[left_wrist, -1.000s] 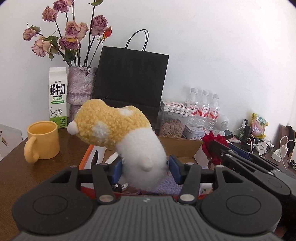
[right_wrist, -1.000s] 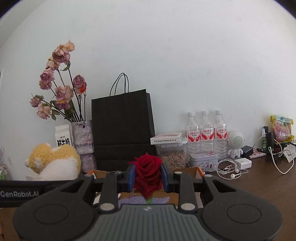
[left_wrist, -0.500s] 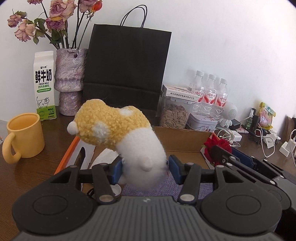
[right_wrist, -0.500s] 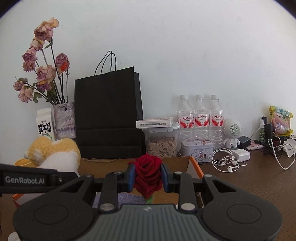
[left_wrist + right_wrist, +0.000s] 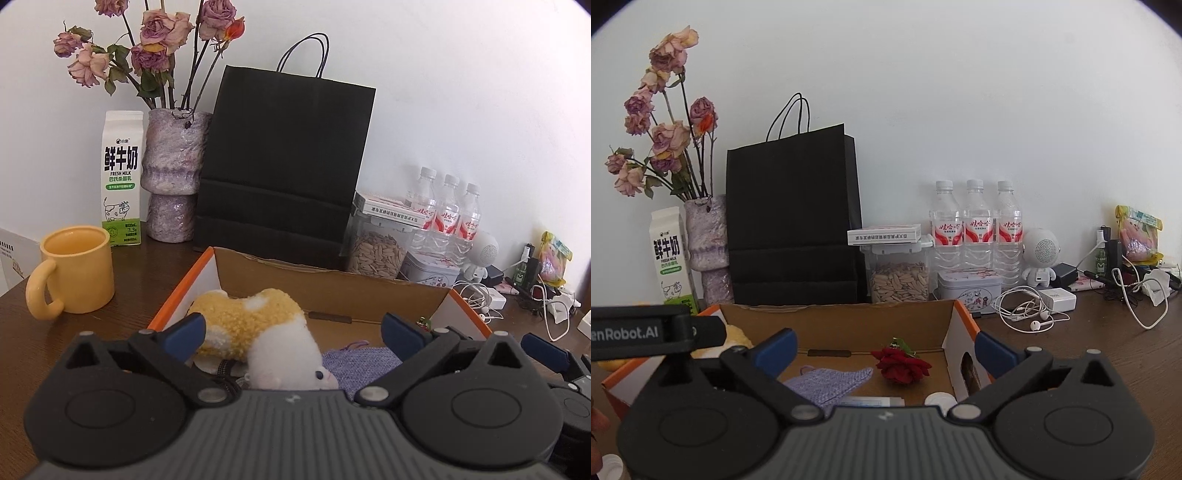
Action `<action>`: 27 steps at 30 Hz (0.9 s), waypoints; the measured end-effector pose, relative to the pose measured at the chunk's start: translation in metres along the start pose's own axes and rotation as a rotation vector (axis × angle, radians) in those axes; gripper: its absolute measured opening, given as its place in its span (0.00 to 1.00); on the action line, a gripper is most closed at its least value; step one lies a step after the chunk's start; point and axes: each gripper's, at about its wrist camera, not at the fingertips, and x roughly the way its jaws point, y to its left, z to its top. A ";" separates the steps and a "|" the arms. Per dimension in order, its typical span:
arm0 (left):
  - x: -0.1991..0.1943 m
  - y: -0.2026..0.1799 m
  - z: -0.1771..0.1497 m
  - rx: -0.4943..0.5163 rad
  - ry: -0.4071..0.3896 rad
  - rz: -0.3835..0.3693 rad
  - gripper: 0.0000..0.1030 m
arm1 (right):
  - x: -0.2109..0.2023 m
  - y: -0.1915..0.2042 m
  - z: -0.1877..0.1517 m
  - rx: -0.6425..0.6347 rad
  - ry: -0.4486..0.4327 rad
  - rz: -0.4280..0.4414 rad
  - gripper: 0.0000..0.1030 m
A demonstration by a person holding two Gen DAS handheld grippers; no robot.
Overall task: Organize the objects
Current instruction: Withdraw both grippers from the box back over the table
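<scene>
An open cardboard box point(image 5: 332, 291) with orange edges sits on the brown table. A yellow and white plush toy point(image 5: 258, 328) lies inside it at the left, beside a purple knitted cloth point(image 5: 362, 363). My left gripper point(image 5: 291, 332) is open above the plush, not touching it. In the right wrist view the box point(image 5: 849, 321) holds a red rose point(image 5: 901, 363) lying on its floor and the purple cloth point(image 5: 831, 380). My right gripper point(image 5: 882, 347) is open and empty above the box.
A yellow mug point(image 5: 74, 273), a milk carton point(image 5: 122, 177), a vase of dried roses point(image 5: 173, 173) and a black paper bag point(image 5: 284, 166) stand behind the box. Water bottles point(image 5: 975, 229), a seed jar point(image 5: 899, 275), a tin, earphones point(image 5: 1030, 314) and cables lie to the right.
Both grippers opened. The plush toy dropped from the left gripper into the box, and the red rose dropped from the right gripper onto the box floor.
</scene>
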 end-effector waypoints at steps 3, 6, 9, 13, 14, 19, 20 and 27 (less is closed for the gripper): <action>-0.003 -0.001 -0.002 0.001 -0.016 0.003 1.00 | -0.003 0.001 0.000 -0.002 0.006 0.000 1.00; -0.009 -0.001 -0.005 -0.007 -0.045 0.010 1.00 | -0.008 0.000 0.001 0.009 0.021 -0.017 1.00; -0.020 0.003 -0.007 -0.028 -0.089 0.034 1.00 | -0.016 -0.001 0.004 0.022 0.032 -0.034 1.00; -0.032 0.013 -0.013 -0.054 -0.116 0.082 1.00 | -0.029 0.002 0.006 0.014 0.041 -0.038 1.00; -0.034 0.017 -0.016 -0.064 -0.118 0.087 1.00 | -0.033 0.003 0.006 0.010 0.038 -0.034 1.00; -0.044 0.027 -0.024 -0.051 -0.102 0.086 1.00 | -0.051 0.003 0.005 0.003 0.029 -0.003 1.00; -0.046 0.027 -0.025 -0.043 -0.097 0.082 1.00 | -0.055 0.003 0.005 0.001 0.024 0.003 1.00; -0.063 0.028 -0.041 0.020 -0.064 0.065 1.00 | -0.079 -0.002 -0.002 -0.014 0.004 0.023 1.00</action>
